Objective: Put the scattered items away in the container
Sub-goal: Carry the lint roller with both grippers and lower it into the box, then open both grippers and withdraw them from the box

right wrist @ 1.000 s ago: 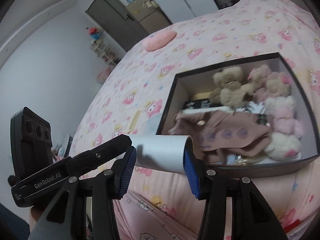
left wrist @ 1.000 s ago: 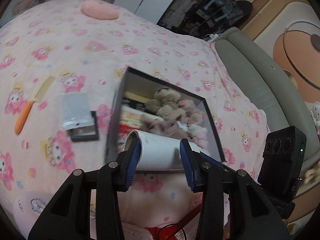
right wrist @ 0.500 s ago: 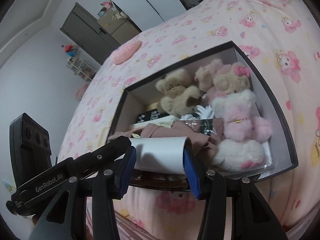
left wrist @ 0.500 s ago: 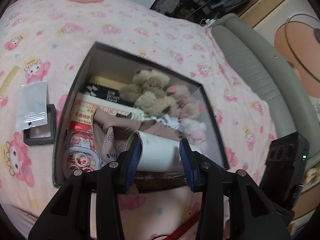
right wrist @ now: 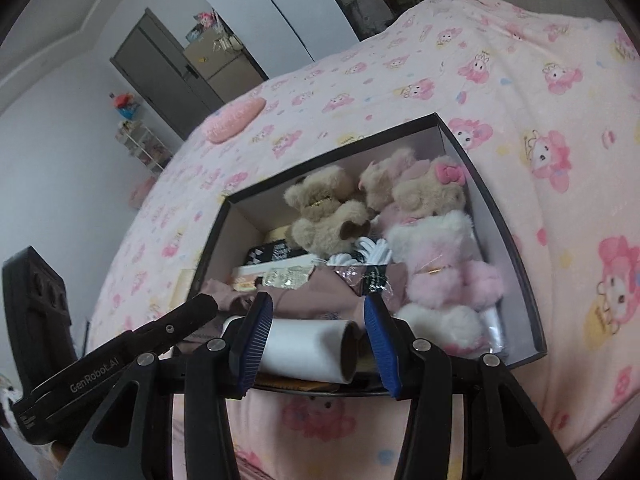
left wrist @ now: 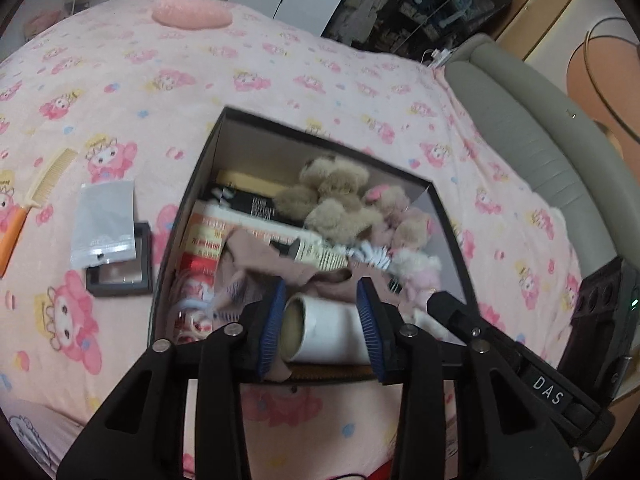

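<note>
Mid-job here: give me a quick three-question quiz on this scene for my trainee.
1. True or false: the comb lies inside the box.
2. What lies partly over the black frame beside the box? A) silver pouch B) scissors C) mug
3. Fill in: the white roll sits at the box's ___ wall (nearest or farthest from the cameras).
Key: 1 false; 2 A; 3 nearest.
</note>
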Motion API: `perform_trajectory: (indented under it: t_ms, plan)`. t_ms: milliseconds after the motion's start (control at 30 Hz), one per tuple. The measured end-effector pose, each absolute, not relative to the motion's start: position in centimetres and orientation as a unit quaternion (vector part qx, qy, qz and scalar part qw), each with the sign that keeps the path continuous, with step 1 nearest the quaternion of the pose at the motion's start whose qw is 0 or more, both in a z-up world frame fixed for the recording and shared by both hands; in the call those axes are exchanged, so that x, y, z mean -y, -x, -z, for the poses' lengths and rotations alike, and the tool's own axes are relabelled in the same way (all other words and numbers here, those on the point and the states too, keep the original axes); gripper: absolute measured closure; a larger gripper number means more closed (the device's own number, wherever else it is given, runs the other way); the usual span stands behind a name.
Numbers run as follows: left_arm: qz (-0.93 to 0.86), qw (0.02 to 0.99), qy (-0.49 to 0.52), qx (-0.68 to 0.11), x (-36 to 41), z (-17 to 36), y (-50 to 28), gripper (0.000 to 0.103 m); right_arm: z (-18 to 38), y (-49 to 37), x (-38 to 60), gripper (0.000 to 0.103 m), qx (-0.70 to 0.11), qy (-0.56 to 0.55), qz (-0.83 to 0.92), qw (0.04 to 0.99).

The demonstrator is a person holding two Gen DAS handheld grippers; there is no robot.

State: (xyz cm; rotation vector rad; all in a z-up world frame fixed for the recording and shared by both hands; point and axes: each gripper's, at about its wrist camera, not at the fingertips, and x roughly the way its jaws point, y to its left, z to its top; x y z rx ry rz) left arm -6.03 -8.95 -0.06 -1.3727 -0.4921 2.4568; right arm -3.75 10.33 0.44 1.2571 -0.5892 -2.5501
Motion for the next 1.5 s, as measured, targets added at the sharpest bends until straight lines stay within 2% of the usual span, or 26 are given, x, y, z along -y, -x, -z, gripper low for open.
perform_trajectory:
  t_ms: [267,667,733,767,800,933,1100,1267,1500]
  plan:
    - [-0.825,0.159,0.51,0.184,8.1,2.1,6.4,0.072,1.7,4.1,-9.1,0.06,0.167,-0.472,0.859,0.11]
    - [-0.828,0.159,0.51,0.174,8.0,2.2,6.3,0.069,1.8,4.4,-8.8,0.06,0.151,-0.473,0.863,0.093]
    - [-0.829,0.154,0.511,0.166,7.9,2.2,6.3,0.064,1.8,4.4,-8.8,0.06,0.151,-0.474,0.863,0.092]
    - [-0.832,0.147,0.513,0.154,7.7,2.1,6.4,0.055,1.8,4.3,-8.9,0.06,0.152,-0.475,0.862,0.09]
    - [-0.835,0.138,0.515,0.139,7.6,1.8,6.5,0.052,1.7,4.2,-9.1,0.06,0.152,-0.475,0.863,0.085]
    - [-0.856,0.136,0.484,0.122,7.5,-0.6,5.2,0.051,0.5,3.5,-9.5,0.06,0.173,-0.467,0.863,0.083]
    - [-0.891,0.132,0.425,0.087,7.2,-4.9,2.3,0.051,-2.8,1.8,-8.7,0.056,0.145,-0.434,0.886,0.075]
    - [-0.91,0.144,0.381,0.075,7.6,-8.2,-1.0,0.048,-6.5,-1.1,-8.8,0.052,0.142,-0.381,0.912,0.055]
    - [-0.917,0.139,0.364,0.087,9.4,-9.5,-3.9,0.048,-9.3,-3.6,-7.1,0.052,0.11,-0.356,0.927,0.046]
